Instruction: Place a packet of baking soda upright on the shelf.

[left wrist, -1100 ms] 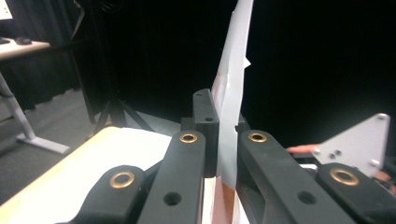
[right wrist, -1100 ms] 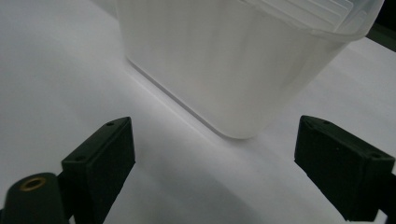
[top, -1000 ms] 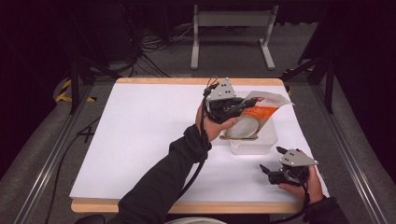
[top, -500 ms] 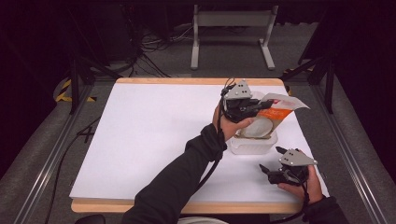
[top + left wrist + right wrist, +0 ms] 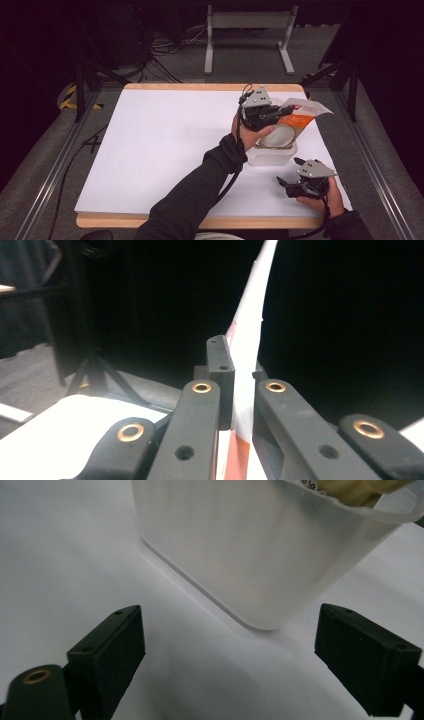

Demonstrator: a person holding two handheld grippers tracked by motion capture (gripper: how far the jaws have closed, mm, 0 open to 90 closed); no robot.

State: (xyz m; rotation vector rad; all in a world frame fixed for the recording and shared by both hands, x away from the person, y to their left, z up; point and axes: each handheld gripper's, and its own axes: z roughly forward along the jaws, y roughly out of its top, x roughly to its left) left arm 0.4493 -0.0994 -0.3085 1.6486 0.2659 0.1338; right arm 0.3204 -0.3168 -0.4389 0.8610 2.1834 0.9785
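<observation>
The left gripper [image 5: 264, 114] has its jaws clamped on the edge of a flat white-and-orange plastic food packet [image 5: 295, 114], which hangs over a translucent white plastic tub [image 5: 272, 152] at the right side of the white-topped bench [image 5: 165, 150]. In the left gripper view the packet [image 5: 245, 355] stands as a thin sheet pinched between the two black jaws. Its lower, rounded part seems to rest in the mouth of the tub, though how deep it sits is hard to tell.

The main risk, as I judge it, is that the packet is wider than the opening and catches on the rim; pressing down would then tip or shove the light tub, which nothing steadies. A thin pinch on slick film could also slip and let the packet fall outside.

The left forearm, in a dark sleeve, reaches diagonally across the bench from the lower middle, with the hand curled round the gripper body above the tub. The right gripper [image 5: 292, 182] rests low near the front right corner, its jaws standing apart and aimed at the tub's [image 5: 250, 555] near wall without touching it.
</observation>
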